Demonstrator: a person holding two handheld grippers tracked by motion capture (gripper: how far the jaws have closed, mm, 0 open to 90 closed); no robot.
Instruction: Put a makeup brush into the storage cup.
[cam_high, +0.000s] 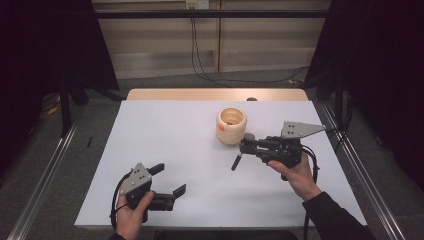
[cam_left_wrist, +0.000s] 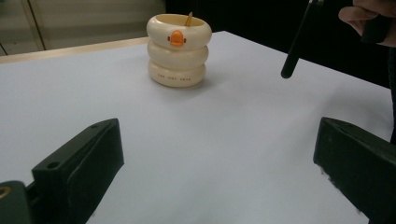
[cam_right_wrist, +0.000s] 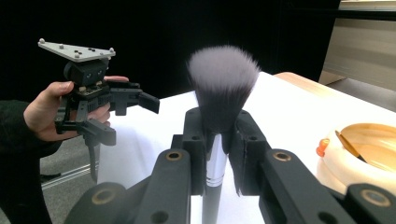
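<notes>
The right gripper (cam_right_wrist: 215, 140) pinches the makeup brush (cam_right_wrist: 219, 98) at its smooth, probably slippery ferrule; light, soft-bristled; left gripper (cam_high: 169, 180) spread.

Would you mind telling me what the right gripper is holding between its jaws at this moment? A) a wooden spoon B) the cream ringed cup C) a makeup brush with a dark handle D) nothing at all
C: in the right gripper view the right gripper has its jaws clamped on the silver ferrule of the makeup brush, bristles up, while the cream cup stands apart on the table.
</notes>
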